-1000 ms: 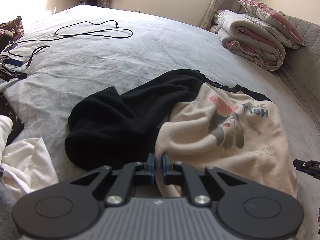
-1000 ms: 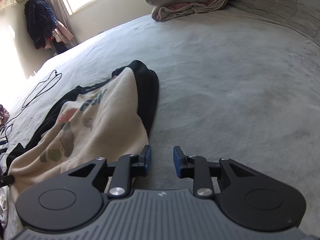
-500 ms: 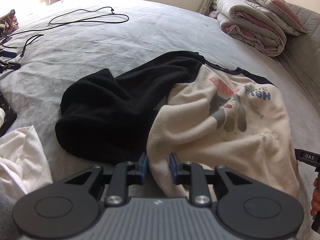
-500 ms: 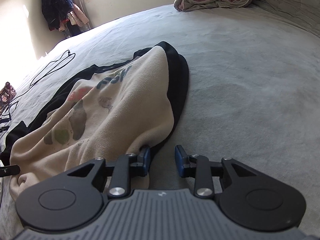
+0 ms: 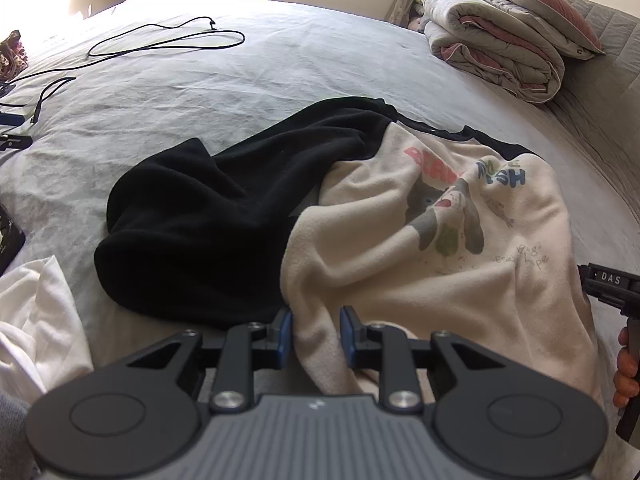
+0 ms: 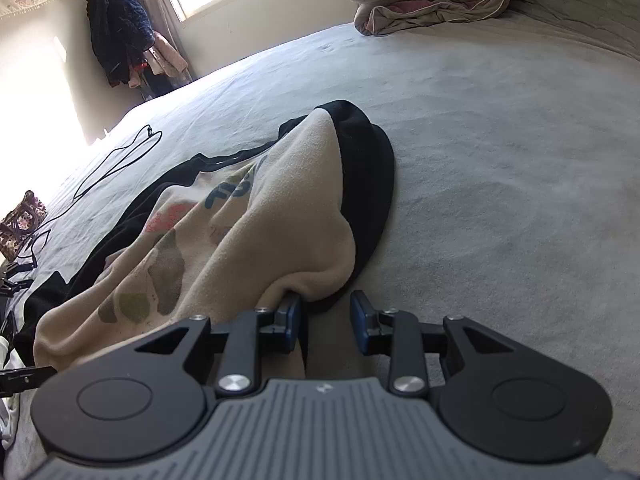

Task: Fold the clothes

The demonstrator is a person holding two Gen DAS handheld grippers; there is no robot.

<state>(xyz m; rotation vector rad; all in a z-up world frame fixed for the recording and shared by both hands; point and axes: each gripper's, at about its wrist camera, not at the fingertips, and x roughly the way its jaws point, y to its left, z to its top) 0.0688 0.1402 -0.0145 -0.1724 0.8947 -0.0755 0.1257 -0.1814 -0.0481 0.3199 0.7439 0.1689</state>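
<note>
A cream sweatshirt (image 5: 420, 248) with a cartoon dog print and black sleeves (image 5: 208, 220) lies crumpled on the grey bed (image 5: 200, 92). My left gripper (image 5: 316, 334) is at the near hem. Its jaws stand apart and a fold of cream fabric lies loosely between them. My right gripper (image 6: 326, 324) is open at the sweatshirt's (image 6: 240, 232) right hem corner. Its left fingertip (image 6: 292, 312) touches the cream edge, and only bare sheet shows between the pads. The right-hand tool and a person's fingers (image 5: 626, 372) show at the right edge of the left wrist view.
A folded quilt (image 5: 500, 52) lies at the head of the bed, with a pillow on top. A black cable (image 5: 160, 44) runs across the far left of the sheet. A white garment (image 5: 36, 320) lies near left. Clothes (image 6: 120, 48) hang in the corner.
My left jaws have opened from nearly shut and now straddle the cream hem. My right gripper has moved in to the sweatshirt's right corner, with its jaws slightly wider.
</note>
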